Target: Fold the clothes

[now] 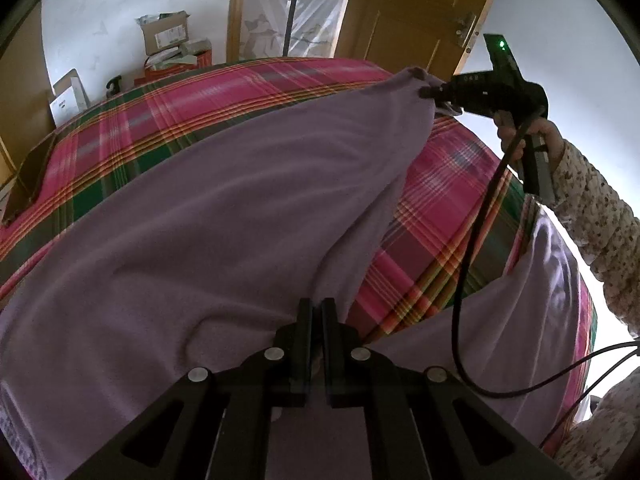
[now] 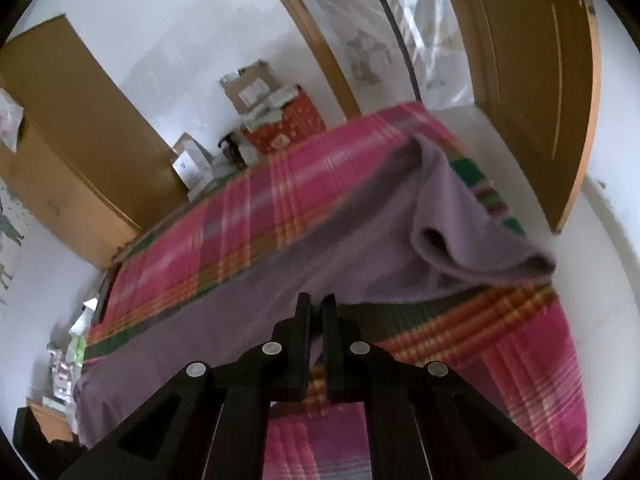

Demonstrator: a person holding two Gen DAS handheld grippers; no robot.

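Left wrist view: the left hand-held gripper (image 1: 317, 305) pinches the lilac garment (image 1: 208, 208) spread over the plaid bed (image 1: 248, 80) (near edge). Right wrist view: the right hand-held gripper (image 2: 317, 301) clamps the garment's edge near the bed's far corner.

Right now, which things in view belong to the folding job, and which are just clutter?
In the job:
- purple garment, spread on the plaid bedsheet
- left gripper, shut on the garment
- right gripper, shut on its far edge

Lying about:
- cardboard boxes
- red box
- wooden door
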